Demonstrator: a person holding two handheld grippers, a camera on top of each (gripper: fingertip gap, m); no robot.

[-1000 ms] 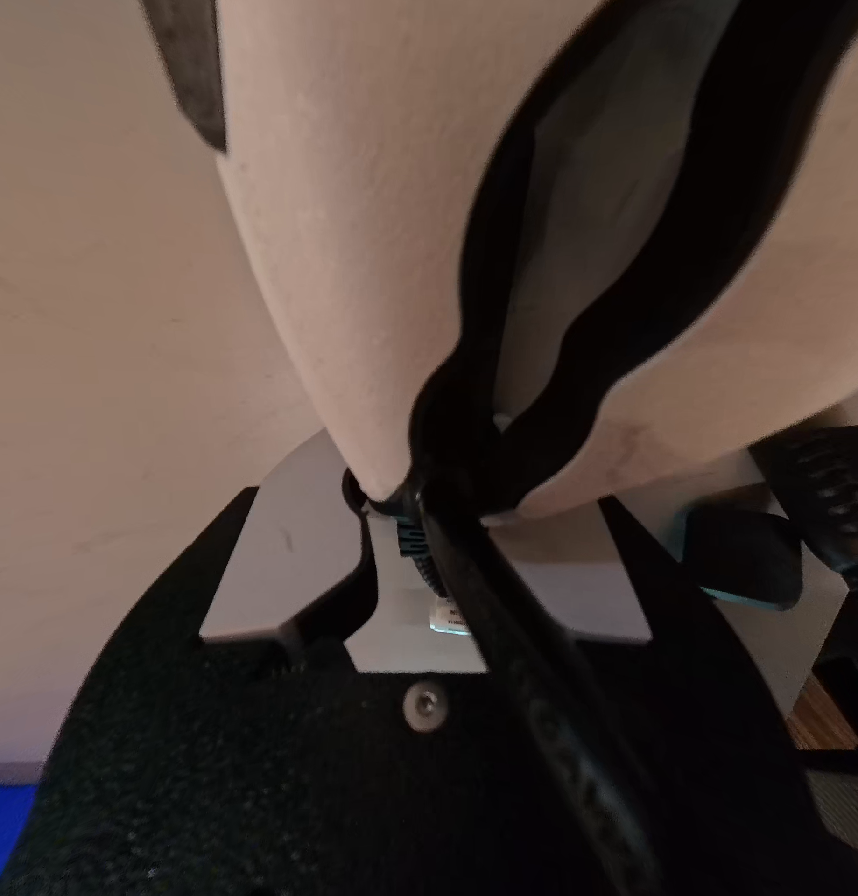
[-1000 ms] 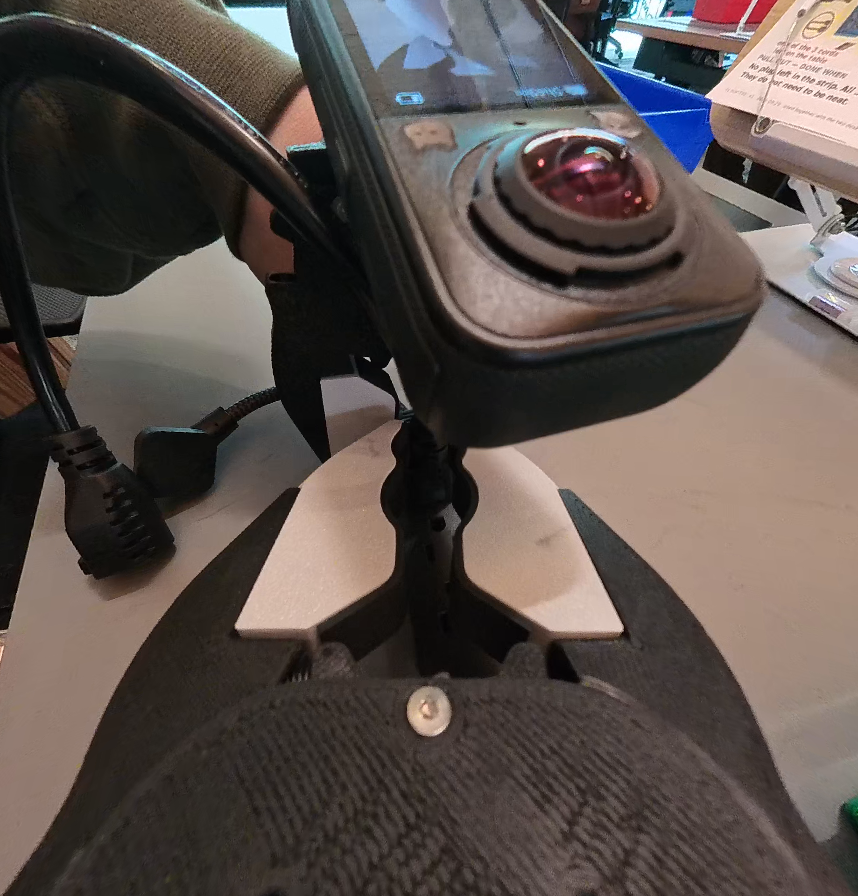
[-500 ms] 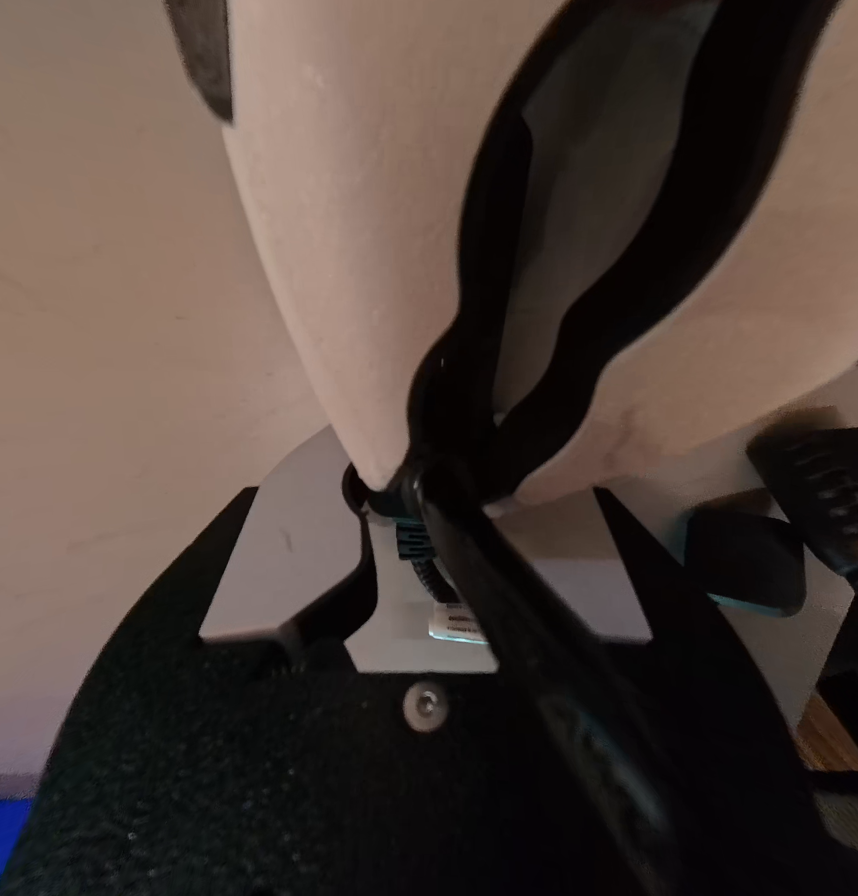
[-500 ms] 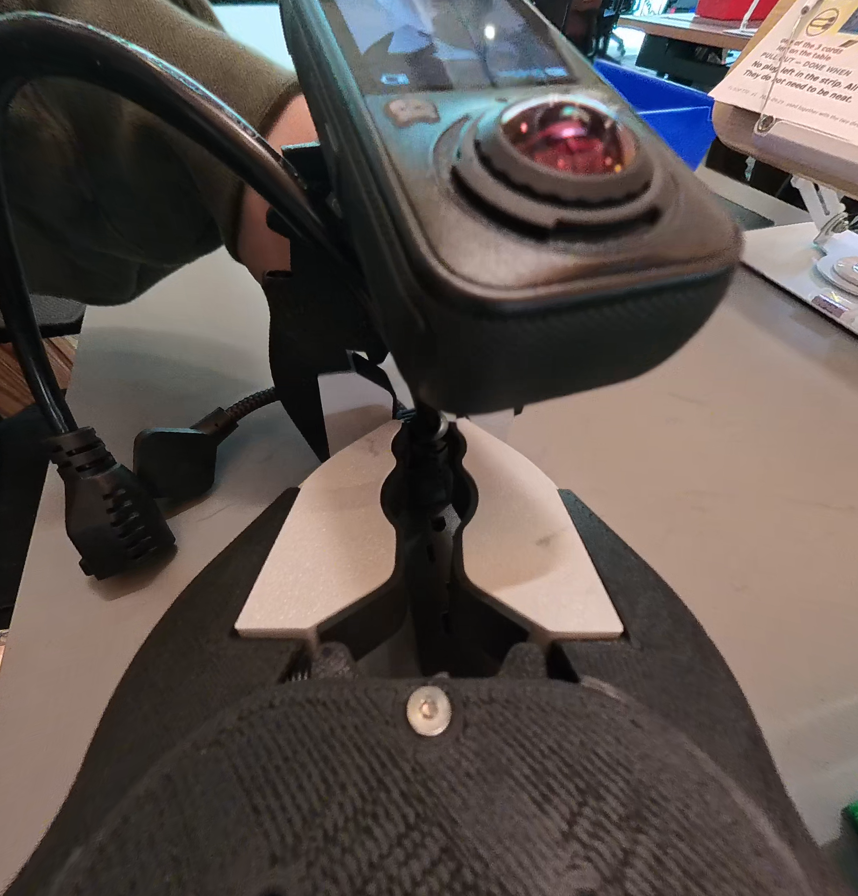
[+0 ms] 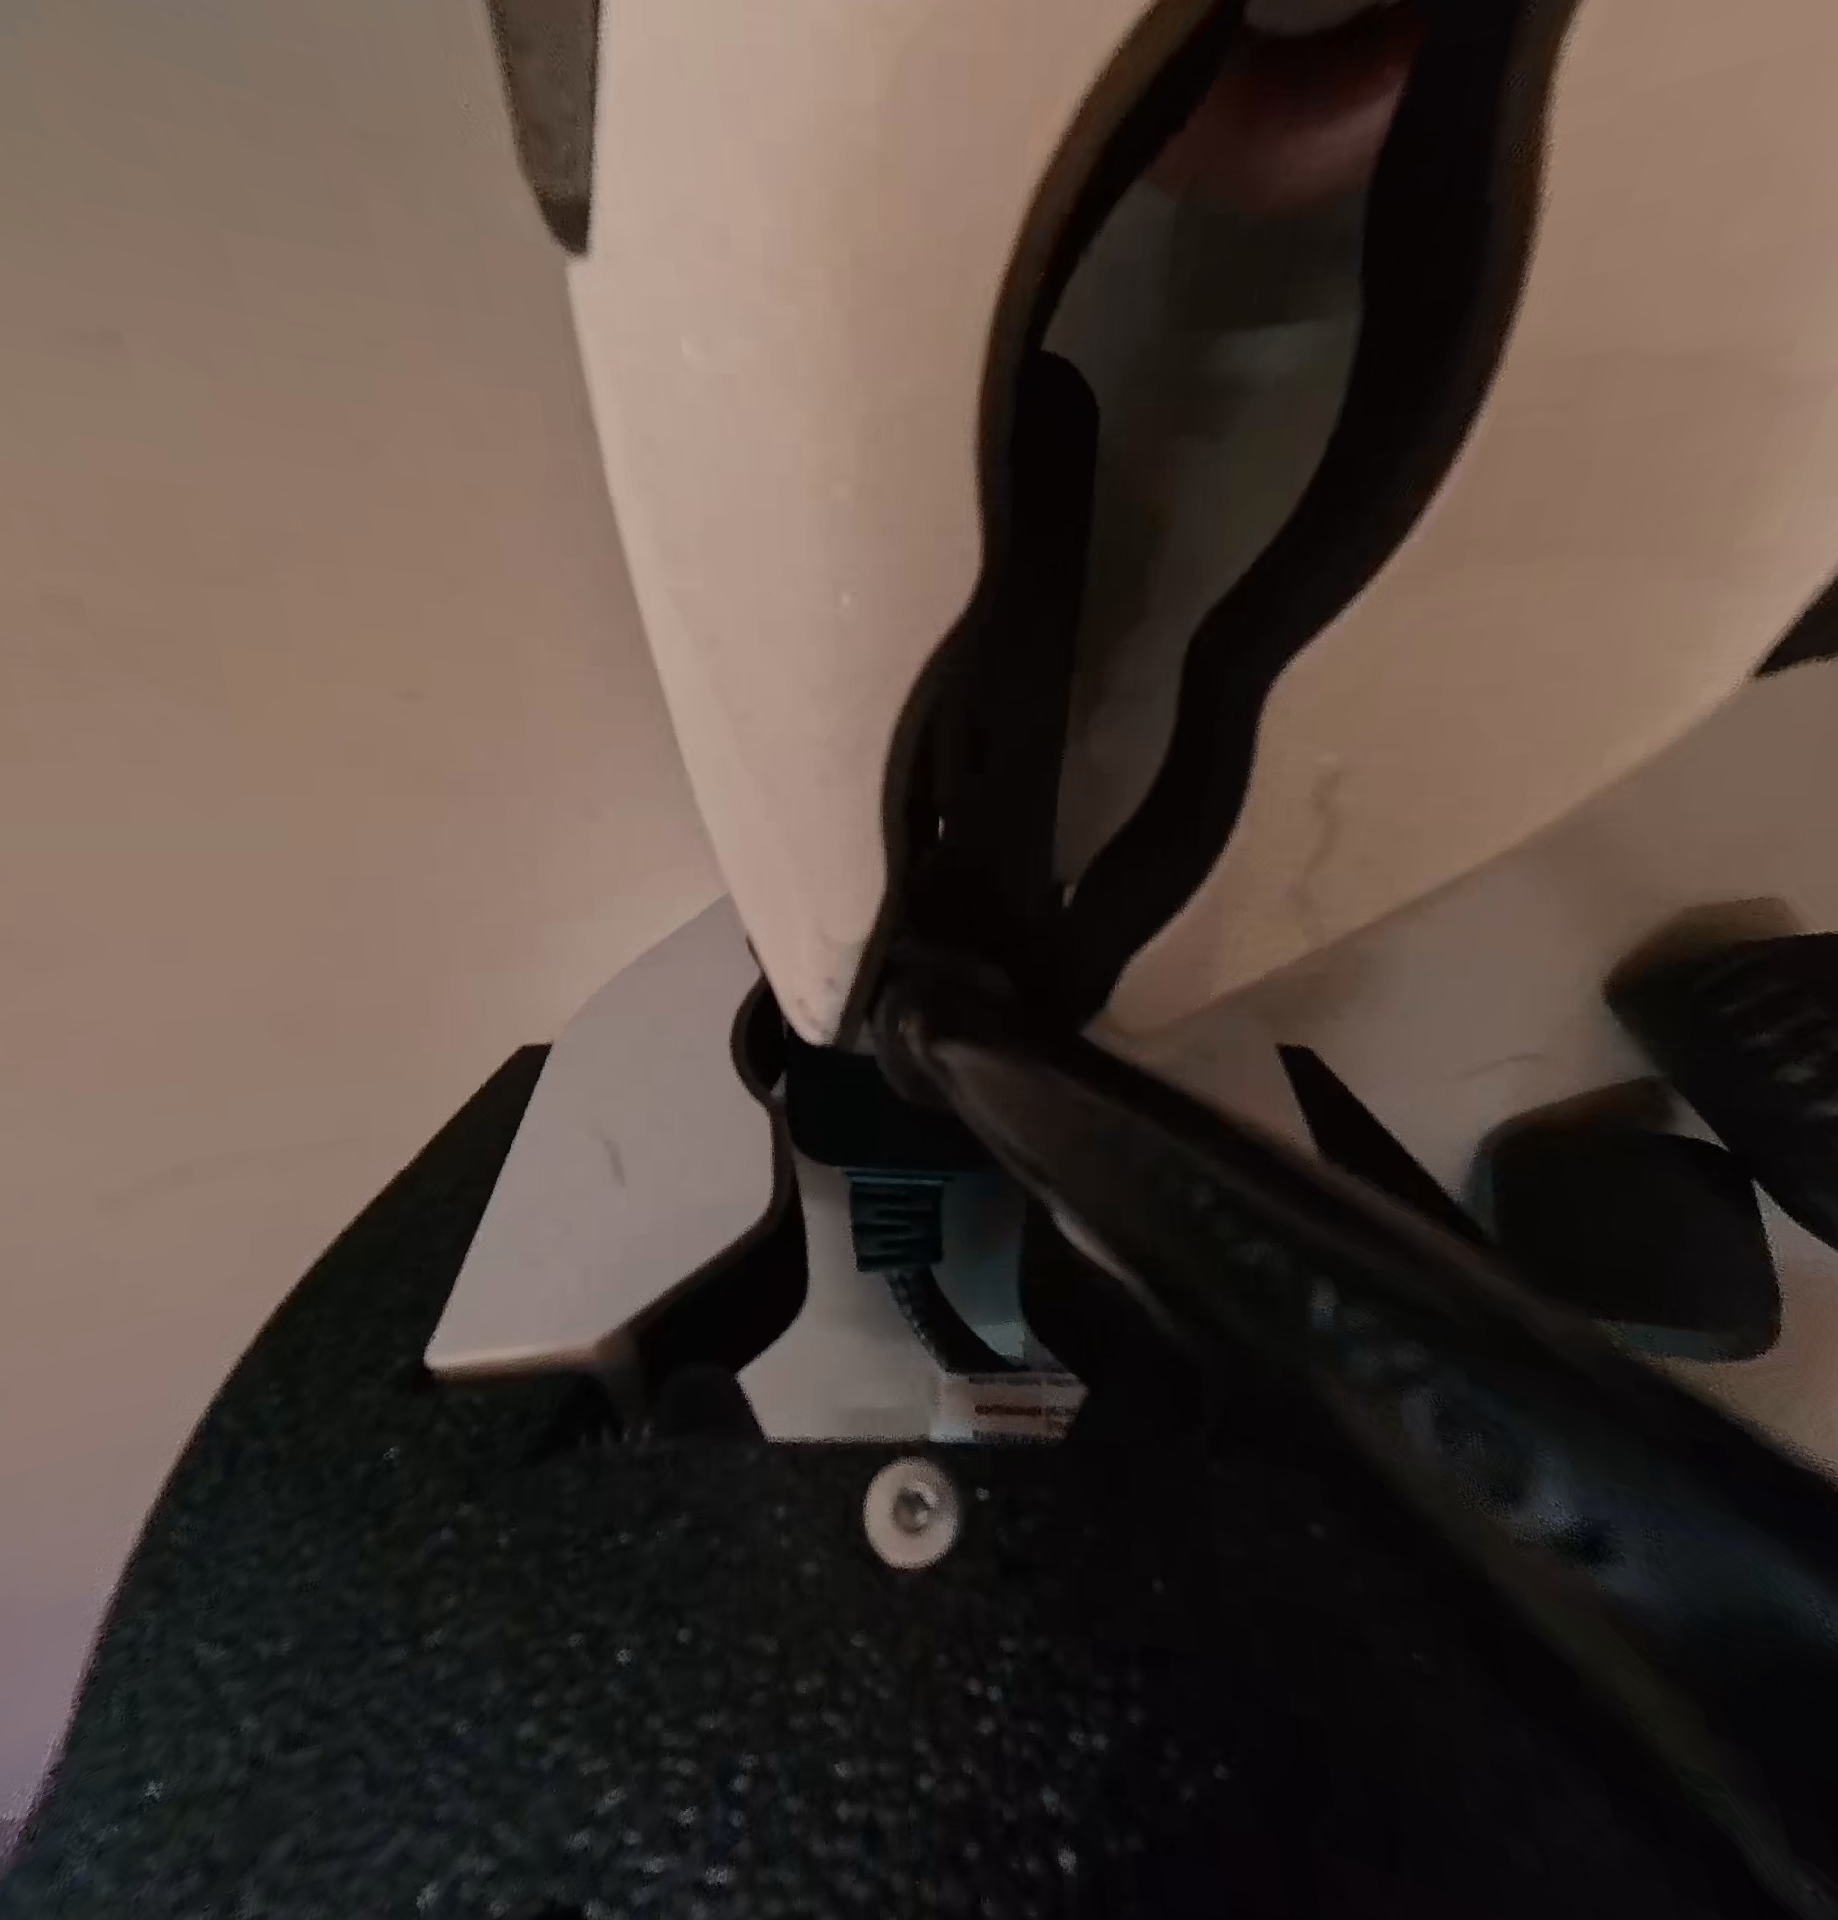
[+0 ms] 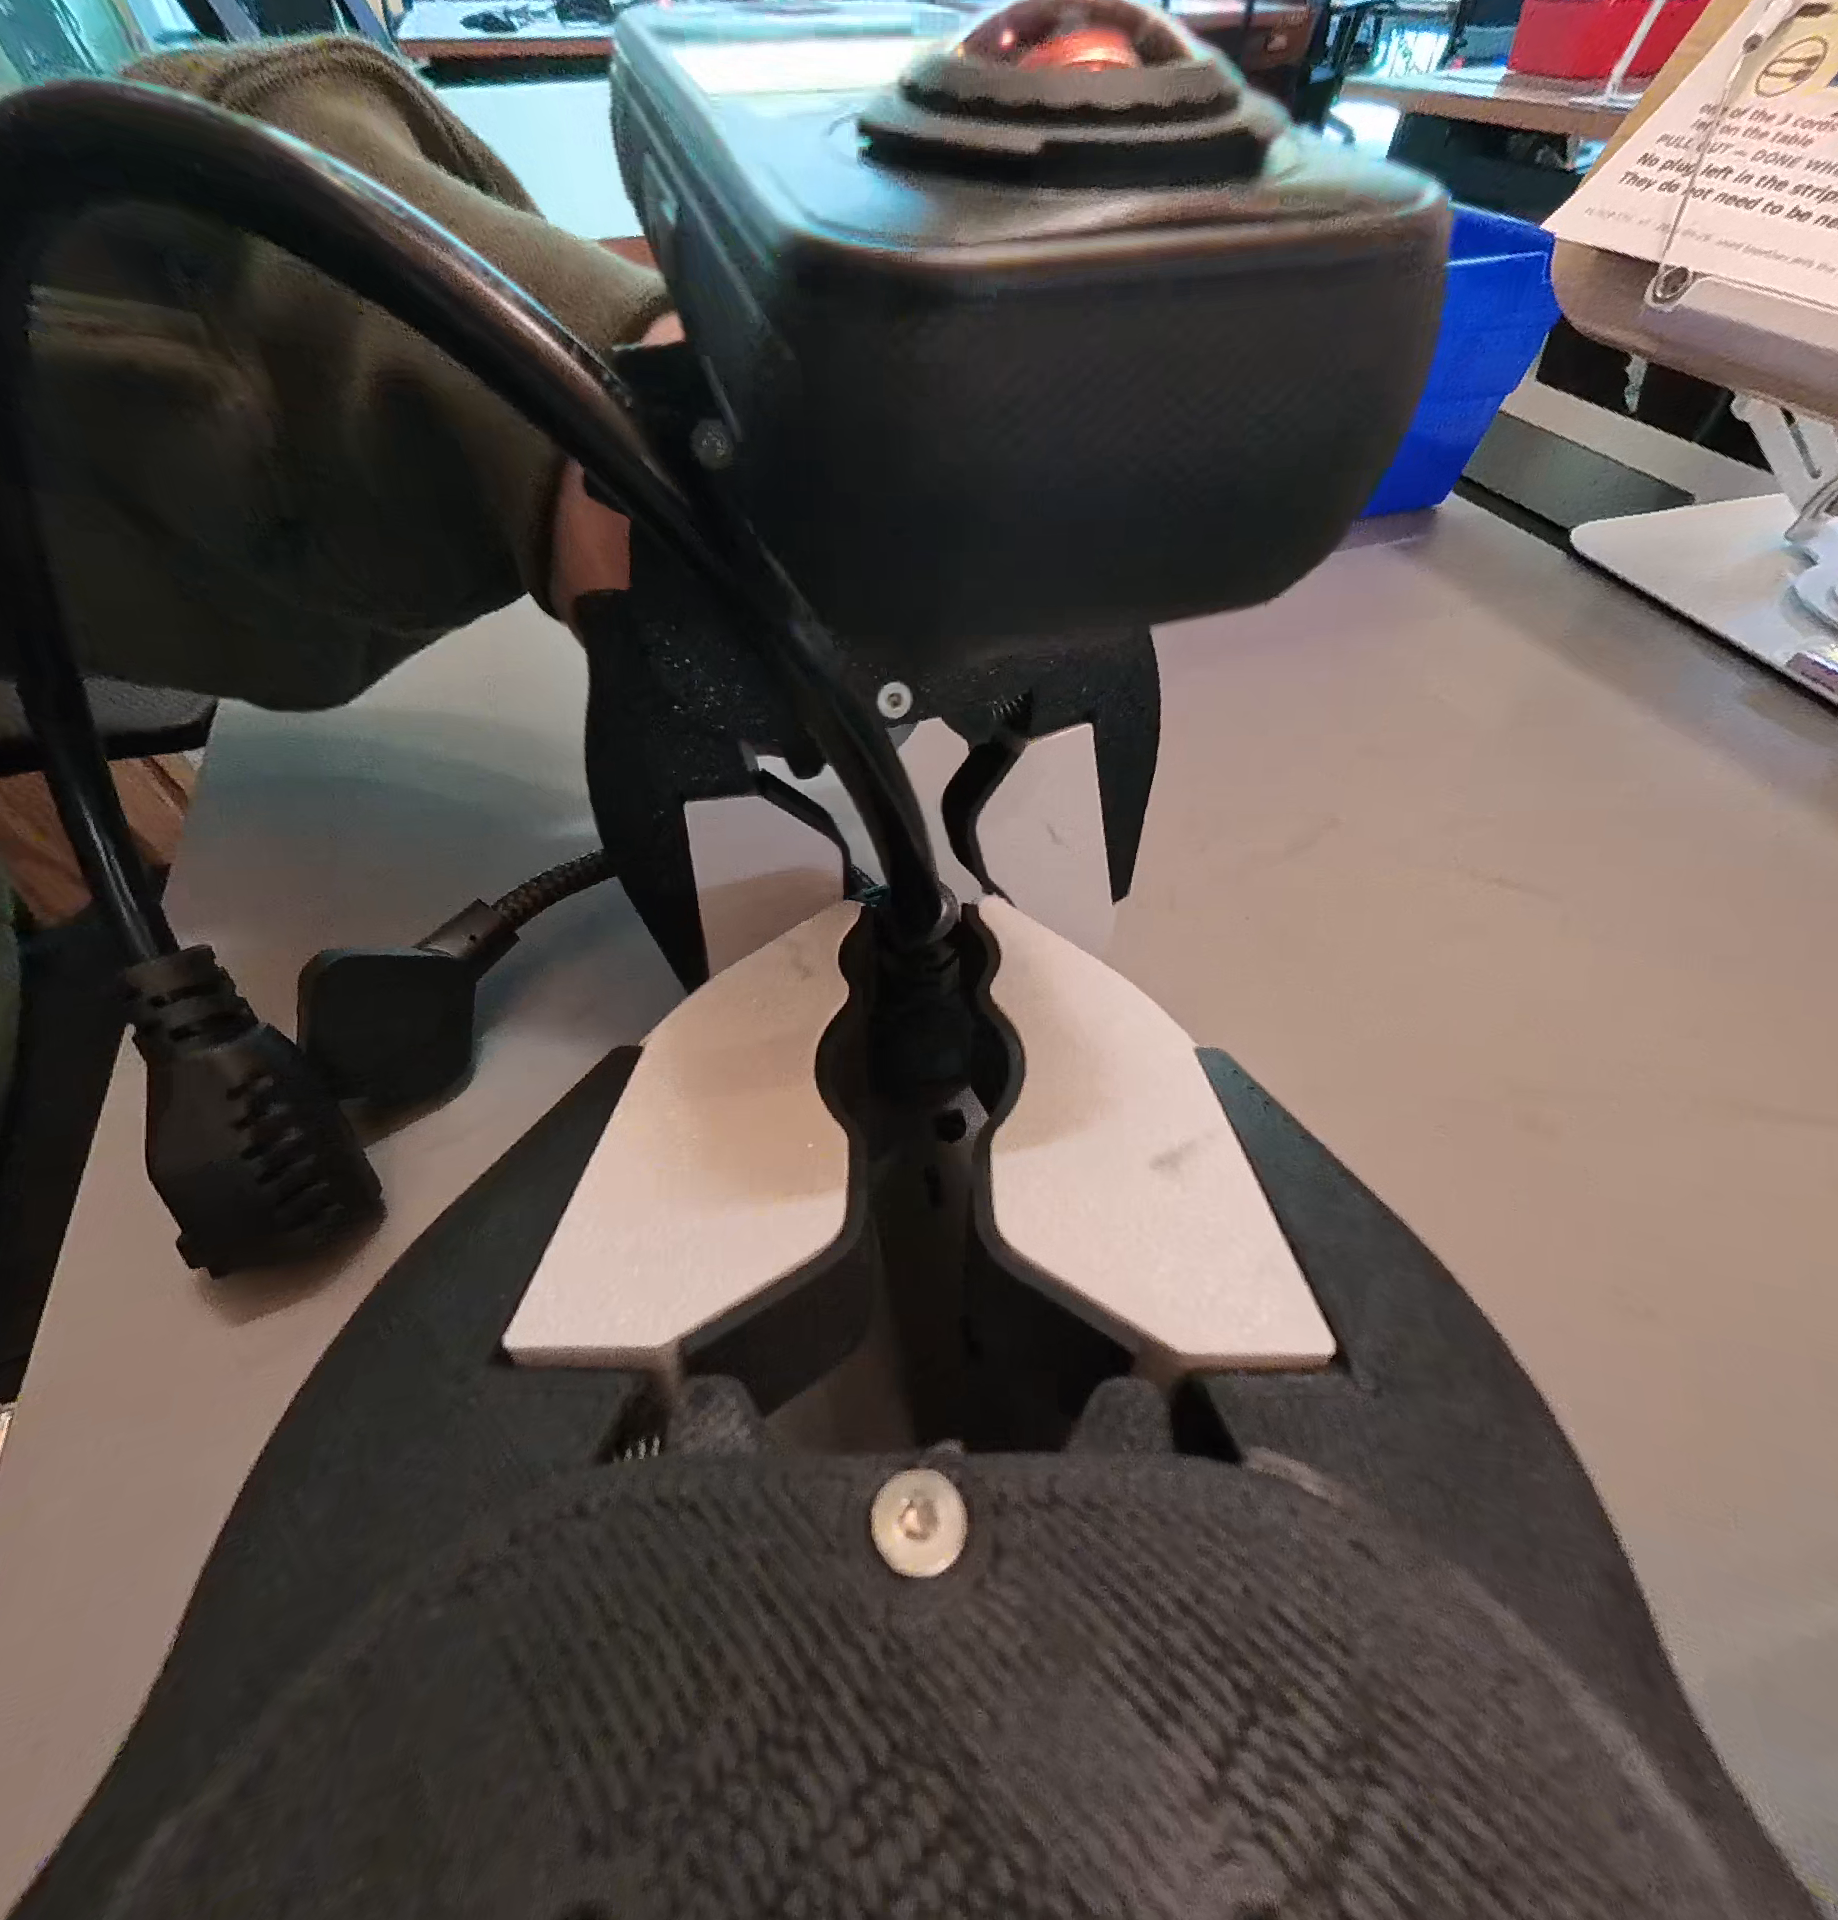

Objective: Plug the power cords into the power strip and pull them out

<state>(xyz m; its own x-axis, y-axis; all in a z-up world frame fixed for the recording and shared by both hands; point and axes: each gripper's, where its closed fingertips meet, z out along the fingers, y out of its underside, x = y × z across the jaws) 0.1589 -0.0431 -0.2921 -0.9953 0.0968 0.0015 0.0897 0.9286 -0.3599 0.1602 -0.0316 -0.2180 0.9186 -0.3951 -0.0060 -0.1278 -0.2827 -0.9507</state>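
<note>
Right gripper (image 6: 915,966): clamped on the cord (image 6: 271,249).
Left gripper (image 6: 925,831): parted around it, at 12 o'clock.
Risk: cord slips; thin grip.

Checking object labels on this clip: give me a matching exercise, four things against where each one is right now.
Things:
1. black ribbed moulded plug
2. black flat plug on a braided cable
3. smooth black power cord
4. blue plastic bin

Places:
A. beyond the far edge of the grey table
B. pinched in the right claw
C. lying on the table, nearest its left edge
D. lying on the table, just right of the ribbed plug

Pairs: 1-C, 2-D, 3-B, 4-A.
</note>
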